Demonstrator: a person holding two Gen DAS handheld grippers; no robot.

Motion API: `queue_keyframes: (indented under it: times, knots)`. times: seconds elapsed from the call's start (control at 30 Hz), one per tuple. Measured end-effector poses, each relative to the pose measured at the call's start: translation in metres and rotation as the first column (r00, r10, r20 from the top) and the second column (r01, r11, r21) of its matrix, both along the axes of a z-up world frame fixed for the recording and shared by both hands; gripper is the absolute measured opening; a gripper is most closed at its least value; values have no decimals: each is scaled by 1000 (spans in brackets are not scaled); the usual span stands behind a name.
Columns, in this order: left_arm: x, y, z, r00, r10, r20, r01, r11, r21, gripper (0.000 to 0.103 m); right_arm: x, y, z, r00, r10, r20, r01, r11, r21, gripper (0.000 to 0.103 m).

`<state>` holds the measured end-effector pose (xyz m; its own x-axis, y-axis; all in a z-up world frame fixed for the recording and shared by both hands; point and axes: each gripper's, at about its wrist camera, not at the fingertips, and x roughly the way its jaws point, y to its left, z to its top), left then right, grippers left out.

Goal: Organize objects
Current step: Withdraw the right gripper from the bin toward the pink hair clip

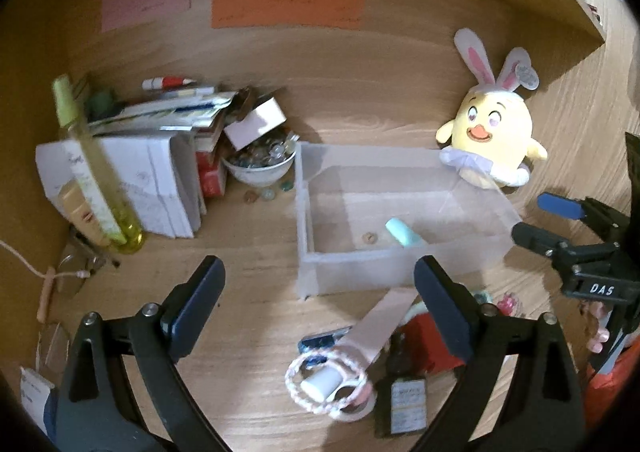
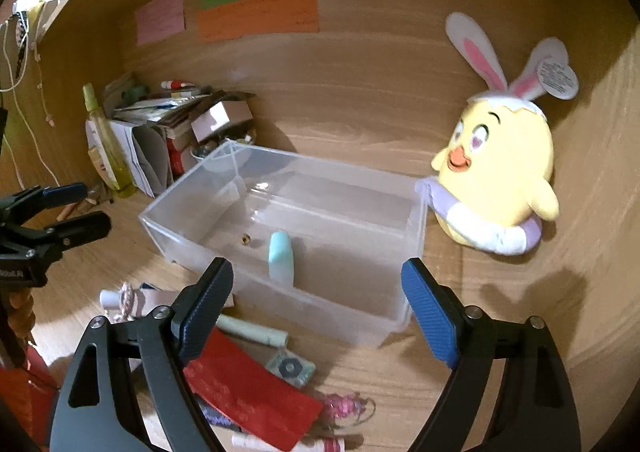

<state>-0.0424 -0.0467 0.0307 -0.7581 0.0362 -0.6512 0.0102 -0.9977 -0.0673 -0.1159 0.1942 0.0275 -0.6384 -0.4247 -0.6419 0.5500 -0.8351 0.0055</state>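
Bin: clear plastic, sits open on the desk beside the plush chick.
Inside the bin: only a pale blue tube and a small ring-like bit; most of the floor is bare.
Still outside, near edge: a red packet, a green-white tube, a pink trinket, a cord loop around a white cap, a dark bottle.
Left clutter: books, a bowl of beads and a yellow spray bottle; untouched, as far as can be judged.
Left gripper: jaws wide apart, nothing between them, over the loose items.
Right gripper: jaws apart and empty, facing the bin's near wall.
Progress: early, by my reading; one or two items binned, the pile by the bin remains.
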Motion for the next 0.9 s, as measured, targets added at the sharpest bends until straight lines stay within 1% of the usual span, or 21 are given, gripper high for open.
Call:
queue_keyframes:
  times: [0.2, 0.43, 0.57, 0.77, 0.9]
  knots:
    - [9, -6, -22, 999, 6, 51, -6, 1000, 4, 97, 11, 6, -10, 1000, -17, 6, 17, 999, 32, 84]
    - [18, -8, -54, 991, -7, 136, -2, 998, 67, 97, 19, 11, -27, 999, -40, 32, 38, 997, 71, 84]
    - [22, -7, -68, 985, -17, 170, 3, 997, 81, 97, 21, 17, -37, 997, -56, 62, 51, 996, 73, 84]
    - [19, -14, -87, 974, -24, 224, -12, 987, 159, 97, 25, 32, -54, 988, -101, 117, 92, 993, 79, 84]
    - [17, -14, -95, 970, -38, 239, -12, 978, 207, 97, 27, 44, -63, 979, -137, 152, 125, 989, 84, 84]
